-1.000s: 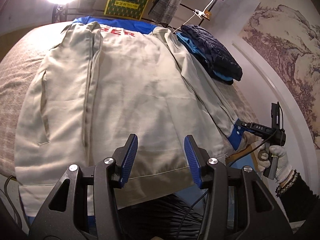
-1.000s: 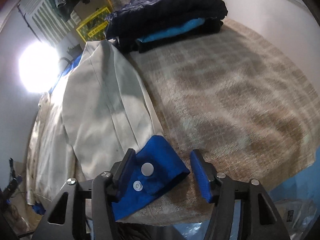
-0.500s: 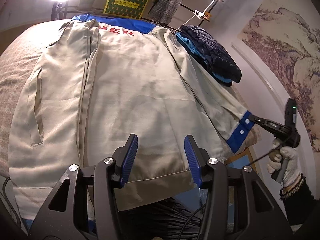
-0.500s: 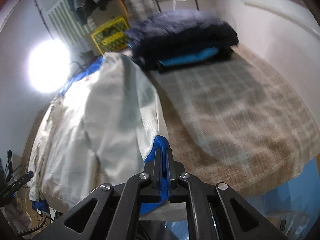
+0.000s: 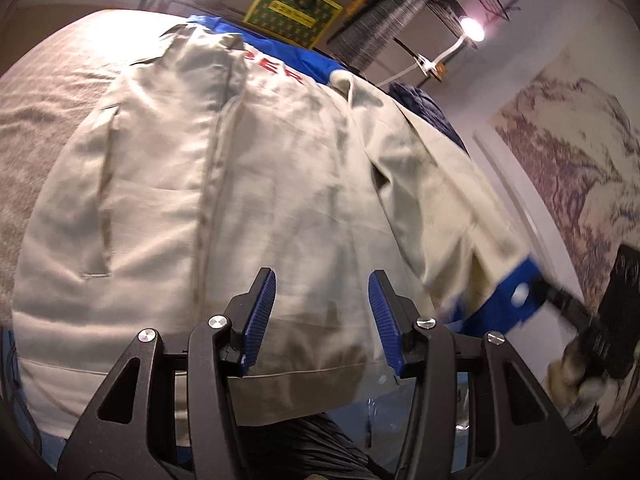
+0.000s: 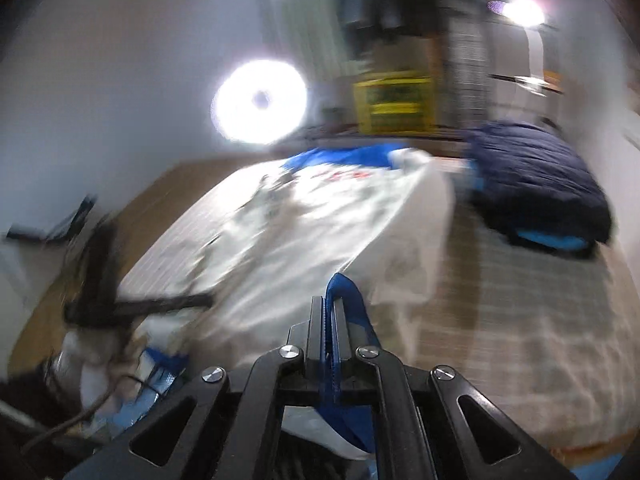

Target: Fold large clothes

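Bottom centre, left gripper jaws parted, empty, over the hem. Right gripper clenched on blue cuff, lower right, sleeve lifted. Beige jacket spread mid-frame on bed. Risk: thin pinch, cuff slips; sleeve drags body askew.

jacket: pale beige, blue collar, red lettering | cuff: blue, white snap | bed cover: tan-grey check | folded coat: navy, light-blue layer beneath | box: yellow-green, patterned | wall picture: brown landscape on cream | left gripper: black, blue ribbed pads | right gripper: black, blue pads
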{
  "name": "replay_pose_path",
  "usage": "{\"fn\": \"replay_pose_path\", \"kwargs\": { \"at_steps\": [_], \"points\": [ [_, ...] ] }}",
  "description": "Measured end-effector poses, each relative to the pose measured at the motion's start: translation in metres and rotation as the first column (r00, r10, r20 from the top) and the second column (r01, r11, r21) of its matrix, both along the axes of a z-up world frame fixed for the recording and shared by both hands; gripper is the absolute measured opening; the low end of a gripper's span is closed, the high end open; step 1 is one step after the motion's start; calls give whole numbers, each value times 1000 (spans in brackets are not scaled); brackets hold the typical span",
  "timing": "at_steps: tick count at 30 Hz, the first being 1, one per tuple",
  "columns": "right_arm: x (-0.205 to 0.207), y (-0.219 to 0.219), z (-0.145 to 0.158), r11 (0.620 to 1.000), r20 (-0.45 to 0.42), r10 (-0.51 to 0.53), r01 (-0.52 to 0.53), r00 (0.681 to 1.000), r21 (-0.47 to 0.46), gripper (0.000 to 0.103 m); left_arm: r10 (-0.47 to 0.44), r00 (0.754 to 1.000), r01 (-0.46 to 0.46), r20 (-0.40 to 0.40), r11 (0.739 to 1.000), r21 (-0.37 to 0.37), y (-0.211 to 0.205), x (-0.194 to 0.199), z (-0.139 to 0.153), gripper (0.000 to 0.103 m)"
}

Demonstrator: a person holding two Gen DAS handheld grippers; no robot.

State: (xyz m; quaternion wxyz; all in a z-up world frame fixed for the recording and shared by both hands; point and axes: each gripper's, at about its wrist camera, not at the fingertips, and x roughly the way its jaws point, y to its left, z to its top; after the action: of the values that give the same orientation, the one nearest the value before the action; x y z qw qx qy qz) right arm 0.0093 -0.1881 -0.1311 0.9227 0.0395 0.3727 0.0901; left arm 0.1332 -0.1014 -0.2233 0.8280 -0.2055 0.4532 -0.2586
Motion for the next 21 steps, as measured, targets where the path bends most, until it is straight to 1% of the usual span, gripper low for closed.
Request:
{"fn": "replay_pose_path", "kwargs": {
  "at_steps": [2, 5, 8, 10, 11, 12, 13, 14, 15, 16, 19, 21],
  "points": [
    [8, 26, -18, 996, -45, 82, -83, 996, -29, 0, 15, 1000, -15, -12, 1000, -18, 7, 2, -2, 49],
    [16, 49, -46, 986, -117, 158, -163, 980, -29, 0, 19, 1000, -20, -21, 1000, -18, 10, 3, -6, 49],
    [16, 68, -72, 967, -195, 238, -251, 951, -40, 0, -6, 999, 6, -34, 1000, -21, 6, 4, -10, 49],
    [14, 72, -86, 962, -234, 252, -269, 939, -43, 0, -31, 998, 30, -51, 999, -22, -1, 7, -15, 49],
    [12, 72, -90, 959, -252, 267, -282, 930, -24, 0, -37, 998, 36, -57, 999, -22, -3, 8, -16, 49],
    [12, 71, -90, 958, -253, 274, -288, 928, -18, 0, -43, 997, 41, -64, 999, -20, -7, 9, -19, 49],
    [10, 72, -89, 956, -250, 281, -293, 927, -11, 6, -49, 996, 47, -75, 999, -21, -10, 10, -23, 49],
    [8, 70, -86, 956, -246, 286, -295, 926, 2, 8, -54, 995, 52, -85, 998, -26, -12, 11, -25, 49],
    [7, 67, -83, 957, -240, 285, -289, 928, 18, 30, -62, 993, 59, -98, 998, -31, -15, 11, -28, 49],
    [3, 62, -77, 959, -216, 284, -282, 934, 40, 43, -70, 991, 67, -113, 997, -34, -18, 11, -32, 49],
    [-6, 41, -64, 962, -174, 267, -252, 948, 106, 43, -99, 986, 94, -135, 995, -43, -26, 6, -37, 49],
    [-6, 25, -61, 970, -156, 220, -199, 963, 139, 44, -117, 980, 108, -159, 992, -63, -30, 3, -41, 54]
  ]
}}
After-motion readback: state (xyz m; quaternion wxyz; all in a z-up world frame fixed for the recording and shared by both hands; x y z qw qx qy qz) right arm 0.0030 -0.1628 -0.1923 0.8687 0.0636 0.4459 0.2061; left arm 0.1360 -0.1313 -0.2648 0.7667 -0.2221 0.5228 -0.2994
